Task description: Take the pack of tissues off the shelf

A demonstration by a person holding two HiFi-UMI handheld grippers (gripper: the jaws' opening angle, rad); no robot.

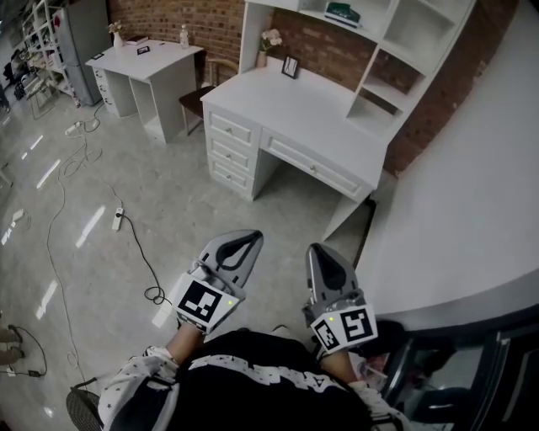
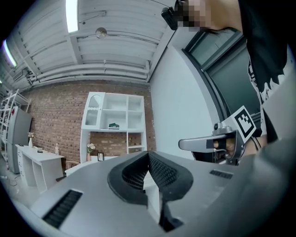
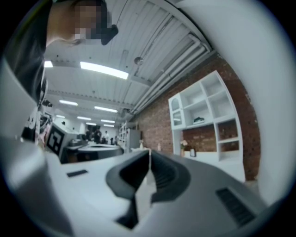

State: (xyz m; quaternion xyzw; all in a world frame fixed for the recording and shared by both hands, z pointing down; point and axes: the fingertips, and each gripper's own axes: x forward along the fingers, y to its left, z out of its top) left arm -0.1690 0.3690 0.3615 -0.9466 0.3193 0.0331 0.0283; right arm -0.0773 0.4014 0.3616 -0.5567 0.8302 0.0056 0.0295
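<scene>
Lowest in the head view, left gripper (image 1: 248,240) and right gripper (image 1: 322,251) are seen with jaws clenched on nothing. Beyond the desk (image 1: 278,101), the pack of tissues (image 1: 341,13) lies flat on the shelf (image 1: 402,27) at upper right, well apart, judged nearer the right gripper. Its compartment is faced squarely only in the gripper views.
</scene>
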